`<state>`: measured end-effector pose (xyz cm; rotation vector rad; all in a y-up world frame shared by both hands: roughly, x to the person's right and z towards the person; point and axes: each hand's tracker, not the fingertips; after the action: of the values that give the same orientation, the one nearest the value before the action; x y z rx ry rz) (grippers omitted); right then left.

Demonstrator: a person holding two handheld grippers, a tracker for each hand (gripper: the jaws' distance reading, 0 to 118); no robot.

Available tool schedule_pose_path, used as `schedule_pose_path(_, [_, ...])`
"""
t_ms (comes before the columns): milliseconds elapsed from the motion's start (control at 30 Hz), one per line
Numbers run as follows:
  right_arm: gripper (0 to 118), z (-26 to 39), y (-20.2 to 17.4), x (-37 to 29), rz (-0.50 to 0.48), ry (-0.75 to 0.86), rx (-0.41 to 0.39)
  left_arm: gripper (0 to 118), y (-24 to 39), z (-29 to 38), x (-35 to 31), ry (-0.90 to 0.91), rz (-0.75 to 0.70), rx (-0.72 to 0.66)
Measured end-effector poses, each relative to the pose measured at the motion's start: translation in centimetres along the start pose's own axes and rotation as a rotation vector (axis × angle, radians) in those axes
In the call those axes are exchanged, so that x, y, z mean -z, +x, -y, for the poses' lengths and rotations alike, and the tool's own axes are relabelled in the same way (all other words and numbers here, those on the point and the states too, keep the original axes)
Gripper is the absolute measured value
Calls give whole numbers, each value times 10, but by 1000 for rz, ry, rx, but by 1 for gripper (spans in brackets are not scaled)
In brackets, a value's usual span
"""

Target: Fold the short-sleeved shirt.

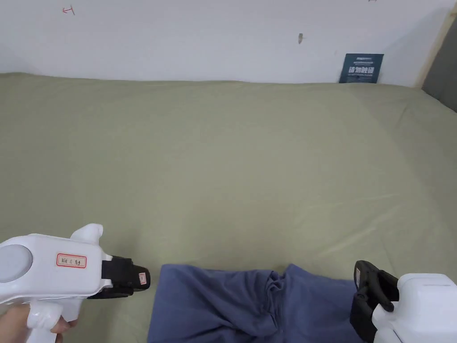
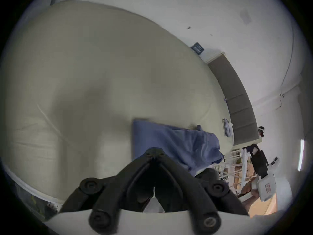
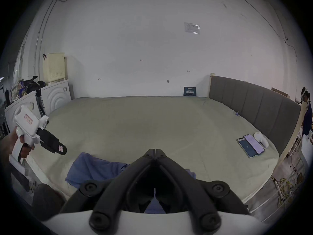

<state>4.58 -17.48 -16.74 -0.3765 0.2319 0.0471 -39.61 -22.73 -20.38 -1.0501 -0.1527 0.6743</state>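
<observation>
Clearly the blue short-sleeved shirt (image 1: 250,303) lies rumpled at the bottom middle of the head view, on the green bed (image 1: 223,156). Left tool (image 1: 143,278), pressed together, hangs beside its left edge; right tool (image 1: 358,292), likewise closed and empty, beside its right. Spreading seems pending: next, each tool must open and pinch an edge.

Olive sheet (image 1: 232,152) covers wide bed; white wall (image 1: 201,35) behind w/ small dark sign (image 1: 361,68) far right; grey padded headboard (image 3: 250,103) along right side.
</observation>
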Motion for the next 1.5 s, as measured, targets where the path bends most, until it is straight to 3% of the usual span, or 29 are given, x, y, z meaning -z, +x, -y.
schedule_pose_path(33, [1,0,-2,0,-3,-3,-4,0,-6,1,4,-9,37,-22])
schedule_pose_path(67, [1,0,-4,0,-7,-7,-7,11,-13,3,9,-17,91,-41])
schedule_pose_path(100, [1,0,-5,1,-9,-12,-11,42,-20,4,15,-18,146,-75])
schedule_pose_path(133, [1,0,-7,2,-8,-16,-20,99,-27,3,24,-41,220,-102])
schedule_pose_path(167, [1,1,-7,3,-5,-20,-29,118,-31,4,34,-64,253,-135])
schedule_pose_path(400, [1,-1,-8,7,4,-37,-48,116,-47,4,98,-136,376,-222])
schedule_pose_path(467, [1,-1,-8,7,10,-42,-57,88,-47,3,108,-128,484,-275])
schedule_pose_path(500, [1,-1,-7,7,10,-42,-56,80,-46,3,114,-145,490,-312])
schedule_pose_path(533, [1,-1,-7,6,11,-41,-54,80,-31,8,113,-155,405,-296])
schedule_pose_path(567, [1,-1,-6,6,11,-41,-53,40,-26,10,115,-159,302,-250])
schedule_pose_path(600, [1,-2,-6,5,12,-40,-53,13,-23,13,118,-157,245,-238])
schedule_pose_path(667, [1,-3,-4,-1,10,-33,-44,13,-57,3,117,-136,364,-316])
schedule_pose_path(900, [1,-11,-1,-13,-7,10,-34,13,-69,-3,27,24,252,-292])
schedule_pose_path(1000, [1,-15,-2,-14,-15,32,-31,13,-70,1,-46,120,134,-253])
schedule_pose_path(1133, [1,-19,-3,-13,-35,54,-40,13,-49,-3,-110,185,-155,-110])
schedule_pose_path(1500, [1,-24,-2,-21,-20,111,-42,13,71,-7,-60,87,-282,67])
